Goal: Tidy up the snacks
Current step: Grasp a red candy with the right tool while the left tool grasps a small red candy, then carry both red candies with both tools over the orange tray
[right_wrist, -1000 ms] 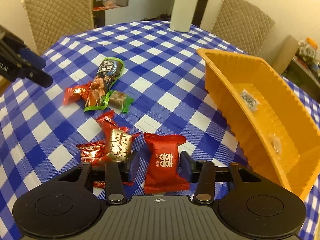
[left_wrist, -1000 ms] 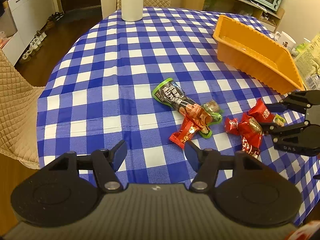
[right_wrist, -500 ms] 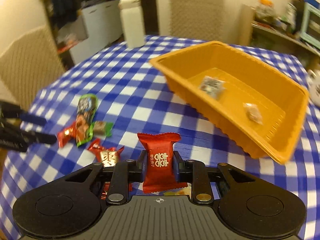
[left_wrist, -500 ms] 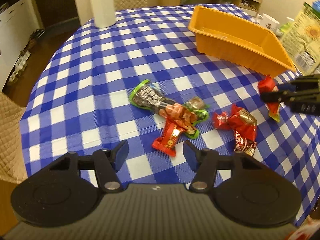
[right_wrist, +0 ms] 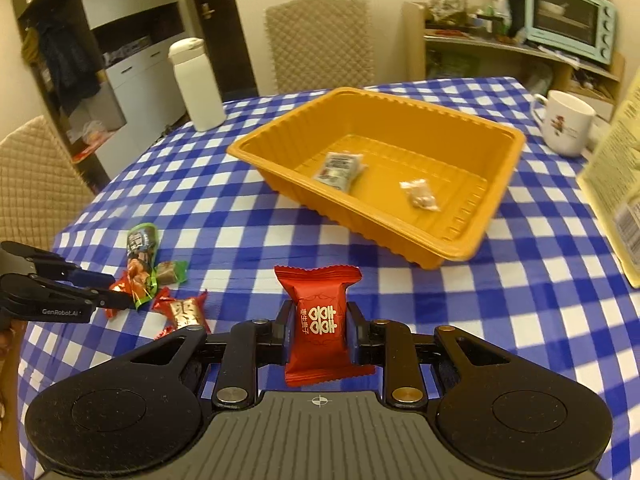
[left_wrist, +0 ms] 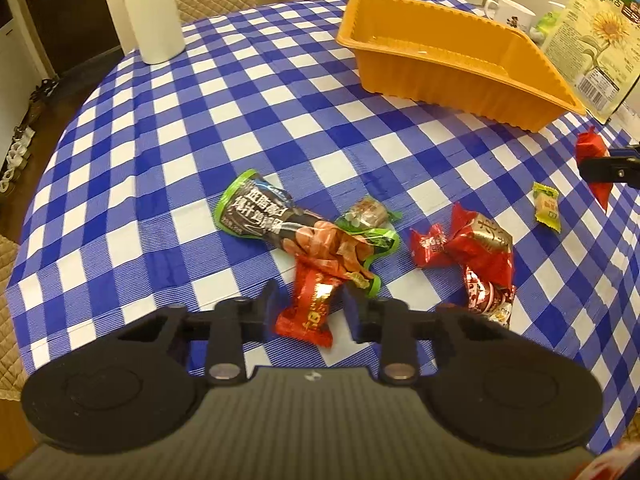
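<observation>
My right gripper is shut on a red candy packet and holds it above the table, short of the orange tray. The tray holds two small wrapped snacks. My left gripper is open, its fingers on either side of a red wrapped candy lying on the cloth. Beyond it lie a long green-edged snack bag, a small brown candy, a cluster of red candies and a small green candy. The orange tray stands at the far right.
A white bottle stands at the far left of the blue checked table. A mug and a yellow printed box stand right of the tray. Quilted chairs surround the table.
My right gripper closed on the red packet, lifted it and swung toward the tray. My left gripper moved forward until its open fingers flank the red candy.
</observation>
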Demonstrator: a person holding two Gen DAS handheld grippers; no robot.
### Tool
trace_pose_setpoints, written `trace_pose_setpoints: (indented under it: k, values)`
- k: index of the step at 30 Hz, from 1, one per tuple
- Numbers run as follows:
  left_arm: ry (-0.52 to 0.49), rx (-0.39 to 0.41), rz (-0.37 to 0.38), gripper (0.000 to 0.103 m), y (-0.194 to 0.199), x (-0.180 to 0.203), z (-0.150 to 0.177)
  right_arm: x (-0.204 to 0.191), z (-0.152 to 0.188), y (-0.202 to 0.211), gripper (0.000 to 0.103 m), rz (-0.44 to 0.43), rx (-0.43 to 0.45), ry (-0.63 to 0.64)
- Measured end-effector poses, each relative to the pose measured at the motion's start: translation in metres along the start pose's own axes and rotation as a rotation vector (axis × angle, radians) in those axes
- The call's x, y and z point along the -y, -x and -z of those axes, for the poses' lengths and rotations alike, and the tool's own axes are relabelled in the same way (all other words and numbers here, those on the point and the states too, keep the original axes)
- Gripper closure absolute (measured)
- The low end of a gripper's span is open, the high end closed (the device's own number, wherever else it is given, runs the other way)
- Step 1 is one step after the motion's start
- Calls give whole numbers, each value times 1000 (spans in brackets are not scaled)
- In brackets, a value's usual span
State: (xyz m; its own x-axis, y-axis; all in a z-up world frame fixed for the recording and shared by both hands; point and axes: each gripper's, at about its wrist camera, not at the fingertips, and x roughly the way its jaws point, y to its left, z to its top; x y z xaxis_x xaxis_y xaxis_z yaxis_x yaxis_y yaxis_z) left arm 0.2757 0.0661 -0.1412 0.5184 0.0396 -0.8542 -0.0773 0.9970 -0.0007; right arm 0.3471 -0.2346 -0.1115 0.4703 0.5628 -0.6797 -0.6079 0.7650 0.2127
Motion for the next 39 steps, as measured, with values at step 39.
trace_pose_setpoints:
  k: [39]
  values:
    - [-43,243,162,85,30,79,-138,44,-65,14,77,31,158,-171]
